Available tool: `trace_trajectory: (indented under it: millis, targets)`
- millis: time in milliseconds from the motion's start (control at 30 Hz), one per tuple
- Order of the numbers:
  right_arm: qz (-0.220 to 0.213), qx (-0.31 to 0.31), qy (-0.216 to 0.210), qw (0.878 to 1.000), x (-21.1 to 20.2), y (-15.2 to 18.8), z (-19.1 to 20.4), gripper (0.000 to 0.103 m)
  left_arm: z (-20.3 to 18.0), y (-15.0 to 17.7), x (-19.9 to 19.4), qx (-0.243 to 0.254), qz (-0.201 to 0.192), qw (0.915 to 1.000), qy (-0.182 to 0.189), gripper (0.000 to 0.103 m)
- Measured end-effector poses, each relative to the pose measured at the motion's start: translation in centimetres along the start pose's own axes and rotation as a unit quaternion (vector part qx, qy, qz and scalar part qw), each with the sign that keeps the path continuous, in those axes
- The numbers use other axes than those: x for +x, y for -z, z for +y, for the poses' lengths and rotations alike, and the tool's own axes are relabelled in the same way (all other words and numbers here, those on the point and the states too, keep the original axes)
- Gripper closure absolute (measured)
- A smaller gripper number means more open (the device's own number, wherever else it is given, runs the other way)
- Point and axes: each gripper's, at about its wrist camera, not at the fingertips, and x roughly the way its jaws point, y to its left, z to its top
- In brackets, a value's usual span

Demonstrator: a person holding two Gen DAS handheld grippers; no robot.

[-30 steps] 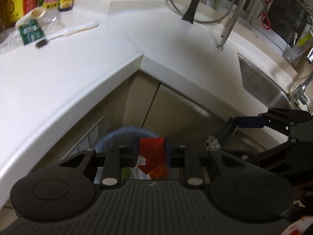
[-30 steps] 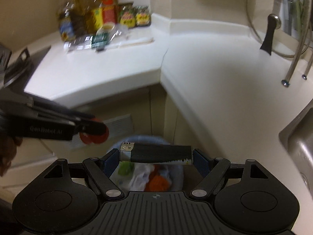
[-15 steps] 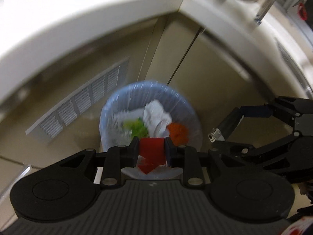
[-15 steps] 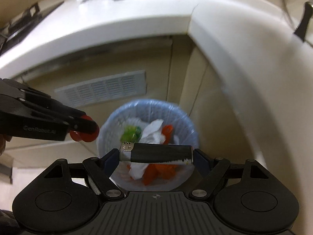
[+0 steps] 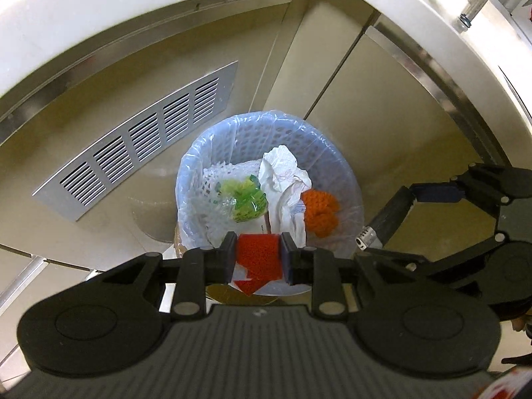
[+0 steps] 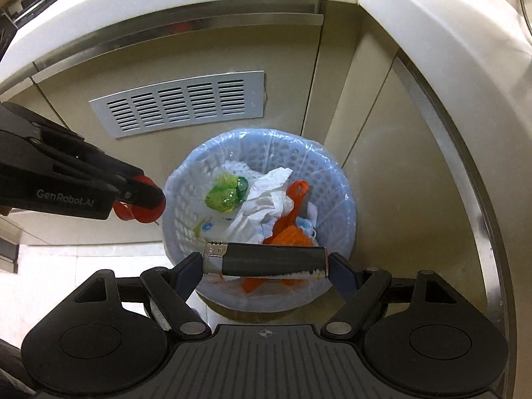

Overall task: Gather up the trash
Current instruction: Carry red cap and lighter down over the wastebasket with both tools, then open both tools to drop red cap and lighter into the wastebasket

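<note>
A pale blue lattice trash basket (image 5: pixel 212 146) with a clear liner stands on the floor in the cabinet corner; it also shows in the right wrist view (image 6: pixel 335 179). It holds white crumpled paper (image 5: pixel 282 173), a green wrapper (image 5: pixel 247 199) and orange netting (image 5: pixel 321 211). My left gripper (image 5: pixel 258 256) is shut on a red piece of trash (image 5: pixel 257 254) above the basket's near rim. My right gripper (image 6: pixel 266 262) is shut on a black lighter (image 6: pixel 266 259), held crosswise above the basket's near side; the lighter also shows in the left wrist view (image 5: pixel 387 219).
Beige cabinet doors (image 5: pixel 382 106) and a silver vent grille (image 5: pixel 139 139) stand behind the basket. The white countertop edge (image 5: pixel 99 10) overhangs above. The floor around the basket is pale tile (image 6: pixel 83 266).
Both grippers have tilted down from the countertop and moved over the trash basket, each still holding its item. The basket now fills the middle of both views.
</note>
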Motion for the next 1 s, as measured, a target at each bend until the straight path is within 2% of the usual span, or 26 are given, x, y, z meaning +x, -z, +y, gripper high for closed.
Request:
trace_trajectory:
  millis: [567,1000]
  targets:
    - [0.01,0.004,0.001,1.0,1.2,-0.4,-0.5,0.023,0.4,-1.1,2.7,-0.017,0.013,0.9998,0.005,0.079]
    - [0.019,-0.002,-0.005,1.0,2.2,-0.5,-0.8,0.023,0.4,-0.8,3.8,-0.037,0.011,0.9992,0.007,0.079]
